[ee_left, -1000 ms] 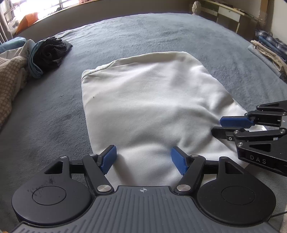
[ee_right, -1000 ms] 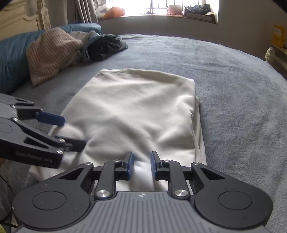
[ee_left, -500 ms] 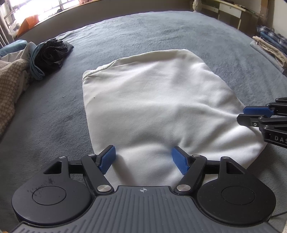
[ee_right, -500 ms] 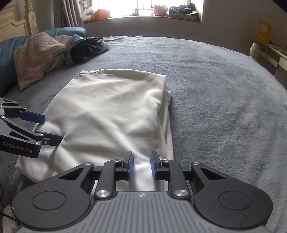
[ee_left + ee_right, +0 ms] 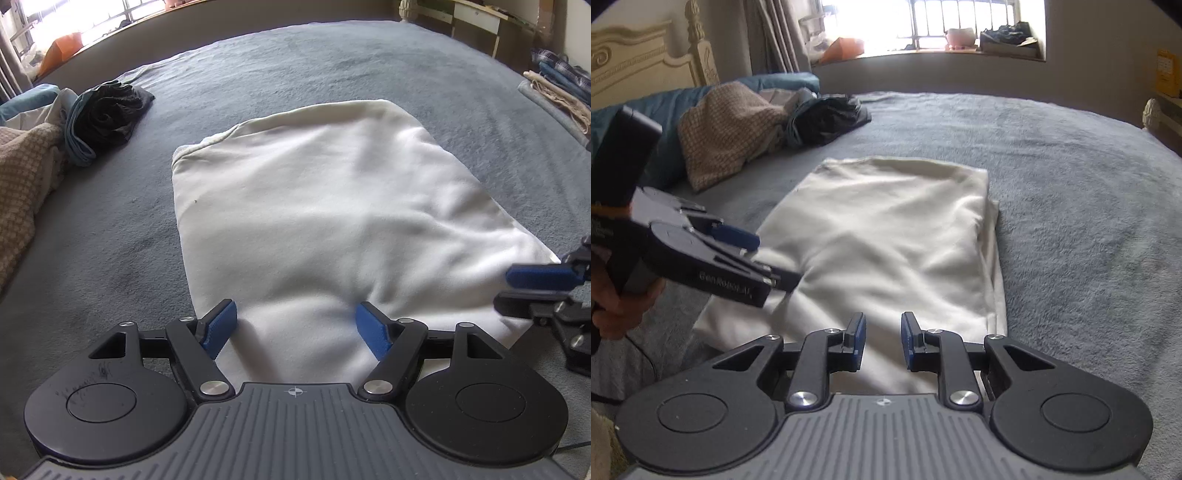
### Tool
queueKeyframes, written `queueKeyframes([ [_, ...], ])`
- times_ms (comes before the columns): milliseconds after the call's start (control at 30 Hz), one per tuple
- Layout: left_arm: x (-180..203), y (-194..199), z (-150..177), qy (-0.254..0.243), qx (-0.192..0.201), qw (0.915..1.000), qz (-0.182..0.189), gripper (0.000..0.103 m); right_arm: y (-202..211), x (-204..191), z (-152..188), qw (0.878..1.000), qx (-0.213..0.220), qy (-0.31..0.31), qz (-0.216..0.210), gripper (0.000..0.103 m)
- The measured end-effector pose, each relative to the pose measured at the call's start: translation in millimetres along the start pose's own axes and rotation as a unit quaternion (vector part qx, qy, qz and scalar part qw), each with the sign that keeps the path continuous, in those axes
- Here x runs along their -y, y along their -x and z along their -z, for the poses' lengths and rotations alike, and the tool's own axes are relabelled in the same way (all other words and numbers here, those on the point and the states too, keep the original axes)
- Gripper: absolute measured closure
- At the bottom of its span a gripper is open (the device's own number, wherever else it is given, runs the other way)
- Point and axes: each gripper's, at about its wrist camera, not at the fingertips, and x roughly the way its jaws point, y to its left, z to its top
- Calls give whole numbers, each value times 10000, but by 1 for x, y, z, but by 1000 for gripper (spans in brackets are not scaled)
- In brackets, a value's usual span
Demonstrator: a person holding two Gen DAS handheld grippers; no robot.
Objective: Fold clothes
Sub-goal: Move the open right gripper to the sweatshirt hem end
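1. The unfolded pile (image 5: 735,125) sits at the bed's (image 5: 1071,184) left, clear of the working area.
2. The left gripper (image 5: 295,325), fingers wide apart and empty, hovers over the near hem.
3. The cream garment (image 5: 314,206) lies folded flat mid-bed.
4. The right gripper (image 5: 882,339), fingers narrowly apart and empty, hovers near the right corner, probably ready for the next fold.
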Motion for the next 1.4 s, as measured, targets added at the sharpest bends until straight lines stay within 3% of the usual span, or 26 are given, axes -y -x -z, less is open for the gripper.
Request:
queueKeyframes([
  [100,-1,1,0,16,12,10000,16,30,-17,-3,13,9985,-461,141,246,81],
  [333,-12,13,0,131,274,9994,-140,28,-16,1,19,9990,-408,23,185,80],
  [567,-50,18,4,865,336,9955,-205,26,-16,0,19,9990,-396,-15,194,80],
  [967,-97,2,24,2153,179,9743,642,26,-13,4,16,9992,-275,-287,61,73],
  [1267,-104,-5,29,2516,147,9619,1061,26,2,19,11,9965,302,-782,-47,72],
  [1400,-103,-6,30,2530,109,9613,1088,26,5,31,10,9925,452,-1131,-46,71],
])
